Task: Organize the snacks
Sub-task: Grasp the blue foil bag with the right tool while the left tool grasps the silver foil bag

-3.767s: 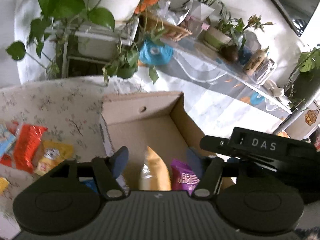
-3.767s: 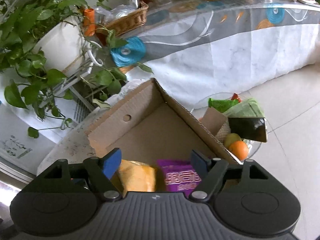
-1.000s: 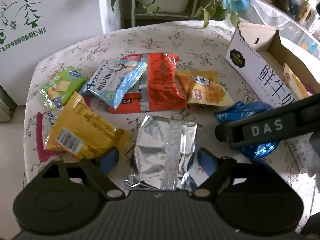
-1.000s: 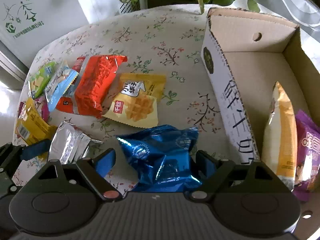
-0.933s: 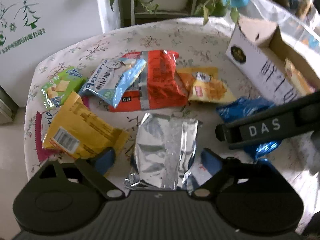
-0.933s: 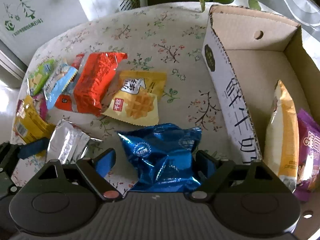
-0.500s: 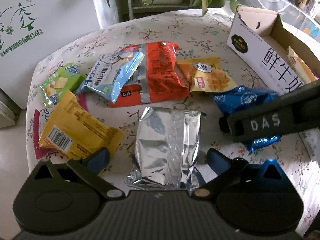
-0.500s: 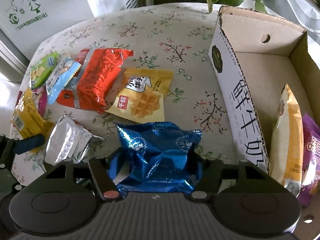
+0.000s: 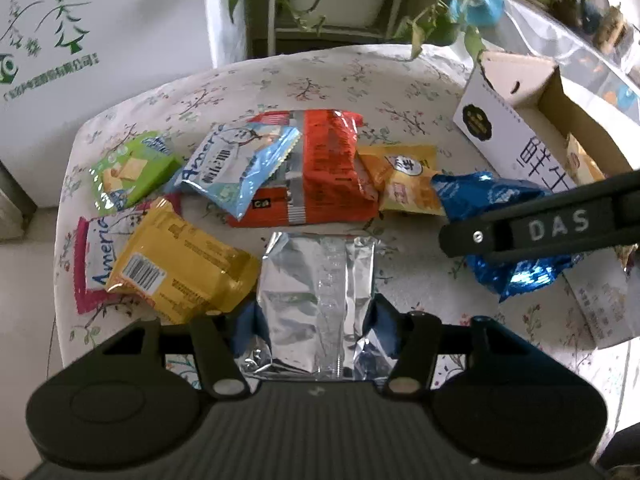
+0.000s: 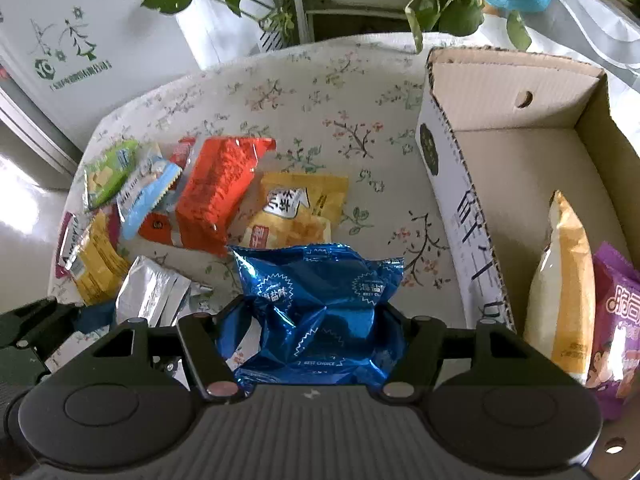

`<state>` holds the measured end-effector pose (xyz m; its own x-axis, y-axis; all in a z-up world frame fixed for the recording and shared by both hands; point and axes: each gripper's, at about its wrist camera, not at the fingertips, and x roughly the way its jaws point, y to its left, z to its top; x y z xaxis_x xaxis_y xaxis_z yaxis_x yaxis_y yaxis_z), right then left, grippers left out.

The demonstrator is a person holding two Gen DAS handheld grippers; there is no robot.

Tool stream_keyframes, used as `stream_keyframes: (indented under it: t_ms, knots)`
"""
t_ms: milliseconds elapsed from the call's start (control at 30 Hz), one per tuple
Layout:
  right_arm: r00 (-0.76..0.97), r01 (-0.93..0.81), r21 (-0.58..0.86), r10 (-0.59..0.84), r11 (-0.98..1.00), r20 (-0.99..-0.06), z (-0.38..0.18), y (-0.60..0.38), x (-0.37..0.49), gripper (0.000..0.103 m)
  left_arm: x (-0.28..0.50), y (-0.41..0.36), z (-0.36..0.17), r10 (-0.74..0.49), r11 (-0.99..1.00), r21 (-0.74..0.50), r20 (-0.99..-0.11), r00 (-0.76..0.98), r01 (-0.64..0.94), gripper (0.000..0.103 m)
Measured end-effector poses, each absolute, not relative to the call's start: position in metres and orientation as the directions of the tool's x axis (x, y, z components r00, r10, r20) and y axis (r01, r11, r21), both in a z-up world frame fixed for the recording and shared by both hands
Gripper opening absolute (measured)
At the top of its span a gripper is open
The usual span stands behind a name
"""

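Note:
On the floral tablecloth (image 9: 280, 80) lies a silver foil packet (image 9: 316, 280). My left gripper (image 9: 314, 320) is closing on it, its blue pads pressing the packet's two sides. A crinkled blue foil packet (image 10: 316, 300) is squeezed between the fingers of my right gripper (image 10: 312, 320), which is shut on it. The open cardboard box (image 10: 500, 92) stands to the right and holds an orange-yellow packet (image 10: 560, 280) and a purple packet (image 10: 616, 320). In the left wrist view the blue foil packet (image 9: 480, 200) sits under the right gripper's black body (image 9: 540, 228).
More snacks lie beyond: a red packet (image 9: 328, 168), a yellow waffle packet (image 9: 404, 184), a light blue packet (image 9: 236, 168), a green packet (image 9: 128, 172) and a yellow packet (image 9: 180, 264) on a pink one (image 9: 92, 256). Potted plants (image 10: 440, 12) stand behind the table.
The right gripper's fingers closed in on the blue packet and crumpled it. The left gripper's fingers spread wider, then came in against the silver packet's sides.

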<state>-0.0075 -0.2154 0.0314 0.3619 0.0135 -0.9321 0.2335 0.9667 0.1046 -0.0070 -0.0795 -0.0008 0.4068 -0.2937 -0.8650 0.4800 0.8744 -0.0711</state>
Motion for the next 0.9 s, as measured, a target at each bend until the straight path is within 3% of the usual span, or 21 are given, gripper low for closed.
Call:
stream_keyframes:
  t_ms: [900]
  knots:
    - [0.448, 0.208, 0.132, 0.026, 0.969, -0.894, 0.058, -0.221, -0.014, 0.073, -0.013, -0.080, 0.033, -0.301, 0.906, -0.084, -0.817, 0.492, 0.414, 0.058]
